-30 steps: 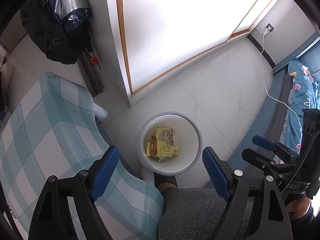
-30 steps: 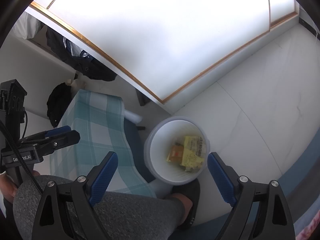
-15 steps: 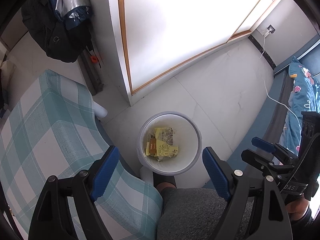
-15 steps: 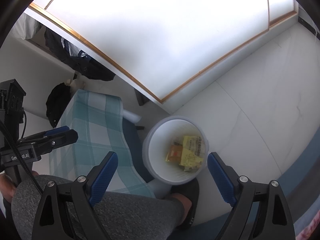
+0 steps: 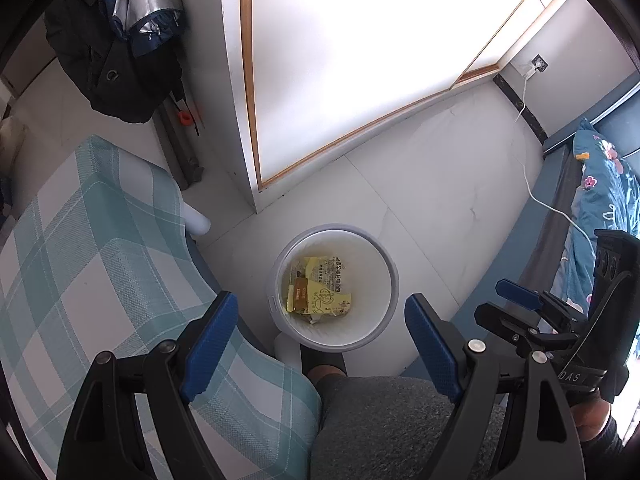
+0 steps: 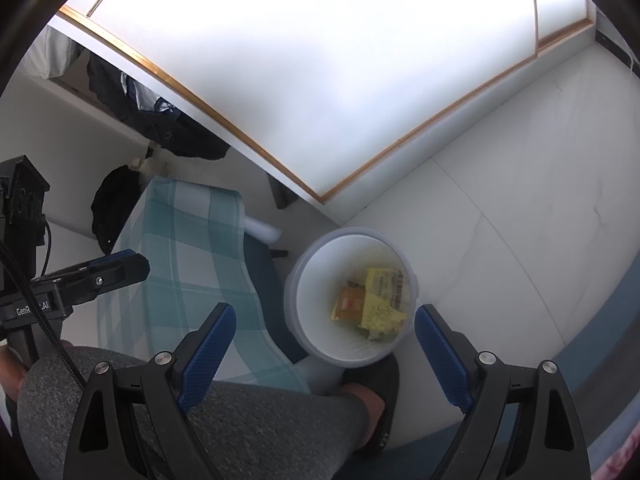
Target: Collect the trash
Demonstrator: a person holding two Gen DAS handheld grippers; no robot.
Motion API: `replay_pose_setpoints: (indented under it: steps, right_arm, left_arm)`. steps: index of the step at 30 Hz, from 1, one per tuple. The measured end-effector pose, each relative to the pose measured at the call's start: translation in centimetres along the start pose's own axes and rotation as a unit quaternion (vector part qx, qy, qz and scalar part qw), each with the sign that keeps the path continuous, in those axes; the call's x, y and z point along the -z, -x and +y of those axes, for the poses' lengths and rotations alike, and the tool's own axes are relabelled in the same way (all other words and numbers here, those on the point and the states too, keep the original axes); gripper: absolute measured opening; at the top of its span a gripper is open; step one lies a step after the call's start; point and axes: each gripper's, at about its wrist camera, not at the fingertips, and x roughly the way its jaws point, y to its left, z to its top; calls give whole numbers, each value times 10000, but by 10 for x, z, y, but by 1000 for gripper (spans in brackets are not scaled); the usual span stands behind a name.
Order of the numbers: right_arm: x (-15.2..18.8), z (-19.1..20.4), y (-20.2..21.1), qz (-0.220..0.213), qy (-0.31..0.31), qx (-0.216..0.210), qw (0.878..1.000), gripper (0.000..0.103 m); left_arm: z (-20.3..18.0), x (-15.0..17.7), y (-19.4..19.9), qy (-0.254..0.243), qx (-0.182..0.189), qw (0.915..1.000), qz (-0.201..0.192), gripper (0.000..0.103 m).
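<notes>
White tiled floor (image 5: 440, 184), seen from above; a bright white panel with a wooden edge takes up the top of both views. Table with a teal checked cloth (image 5: 92, 264) on the left side. Blue floral bedding (image 5: 600, 200) at the far right of the left-wrist view.

Bin (image 5: 335, 240): white, round, open top, standing on the floor just beside the table corner and close to the person's foot in a dark slipper (image 6: 376, 392).

Trash (image 5: 320, 288): yellow printed wrappers and one orange packet, lying loose at the bottom of the bin. Judged light, thin, crinkly, likely slippery film; will fold rather than resist. Best hold, if any were needed: pinch a free corner or a doubled edge. No other trash is visible on the cloth or floor.

Left gripper (image 5: 316, 336): jaws spread wide, nothing between the blue pads, touching nothing; bin shows in the gap, well below.

Right gripper (image 6: 326, 346): jaws likewise spread wide, empty, held over the bin.

Judgement: collection looks largely done.
</notes>
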Motion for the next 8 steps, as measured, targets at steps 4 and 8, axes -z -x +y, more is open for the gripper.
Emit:
replay_pose_setpoints:
  steps: [4, 8]
  right_arm:
    - [1, 0, 0, -11, -18, 13, 10000, 91]
    - [2, 2, 1, -20, 3, 20, 10000, 91]
  left_arm:
    - [-1, 1, 2, -68, -20, 10000, -61, 83]
    - [-2, 1, 3, -35, -37, 10000, -82, 83]
